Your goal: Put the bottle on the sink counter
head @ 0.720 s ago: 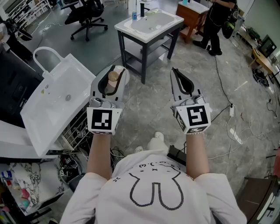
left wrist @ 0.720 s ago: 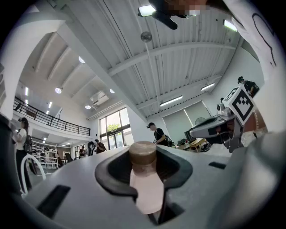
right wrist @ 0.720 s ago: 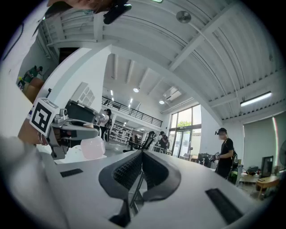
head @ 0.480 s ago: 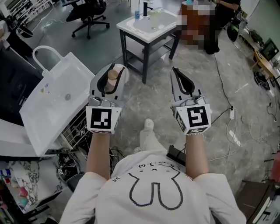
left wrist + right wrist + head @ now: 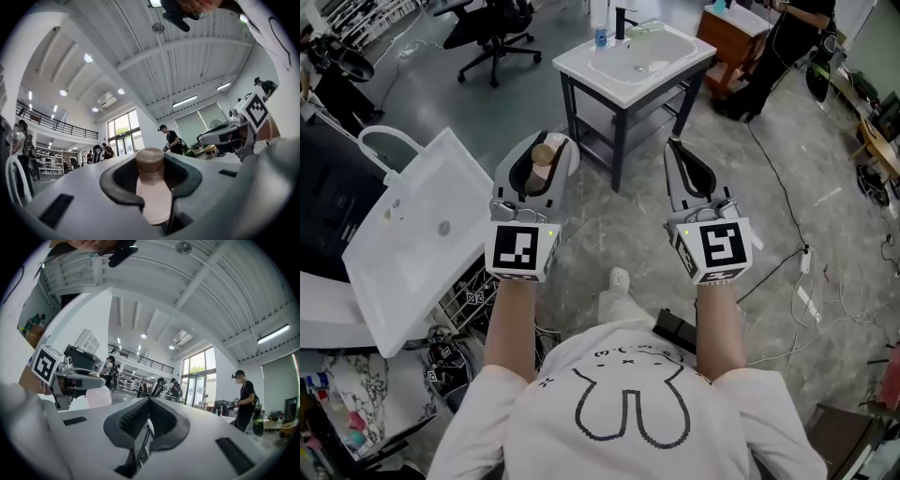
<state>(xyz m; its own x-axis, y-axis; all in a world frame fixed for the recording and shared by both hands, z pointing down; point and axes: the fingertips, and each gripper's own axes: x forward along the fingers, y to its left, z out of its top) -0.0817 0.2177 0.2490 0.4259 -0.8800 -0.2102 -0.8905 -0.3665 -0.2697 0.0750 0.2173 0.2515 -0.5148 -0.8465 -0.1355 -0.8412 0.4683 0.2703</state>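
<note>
**A:** Materials, quick. Bottle?

**B:** I read the bottle as pale pink, matt and smooth, plastic by the look. The cap is matt brown, maybe wood, can't tell.

**A:** Grippers?

**B:** Left gripper and right gripper both have grey matt plastic shells. The pads are black and rubbery, ribbed on the right one.

**A:** Rest?

**B:** The sink counter has a glossy white top that looks ceramic to me. Its legs are dark matt metal. Floor is grey, smooth and mottled like stone, with a slight sheen. The person's shirt is white cloth.
</note>
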